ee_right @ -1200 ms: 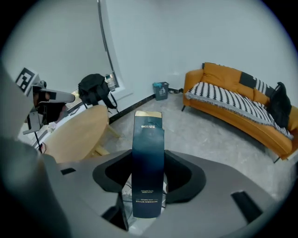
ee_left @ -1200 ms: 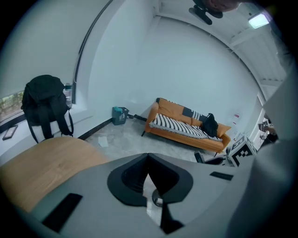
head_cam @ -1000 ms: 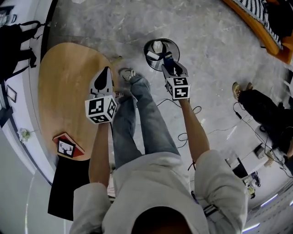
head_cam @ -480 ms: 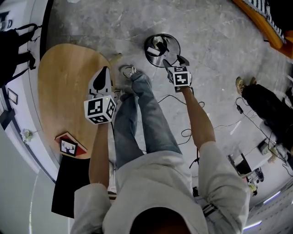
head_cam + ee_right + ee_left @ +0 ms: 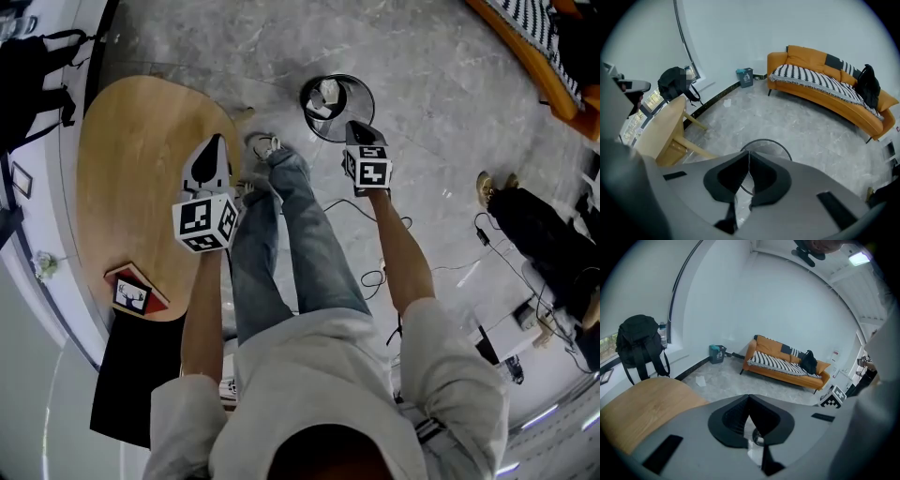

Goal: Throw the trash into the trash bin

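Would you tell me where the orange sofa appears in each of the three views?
Head view: orange sofa, top right corner.
Left gripper view: sofa right of centre, against the wall.
Right gripper view: sofa upper right.
Shared landmark: the wooden table, at left in all three.

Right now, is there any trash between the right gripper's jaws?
No, the right gripper has just closed its jaws together with nothing between them, above the trash bin.

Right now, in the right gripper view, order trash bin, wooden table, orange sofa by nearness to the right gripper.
1. trash bin, just under the right gripper.
2. wooden table, to the left.
3. orange sofa, far right.
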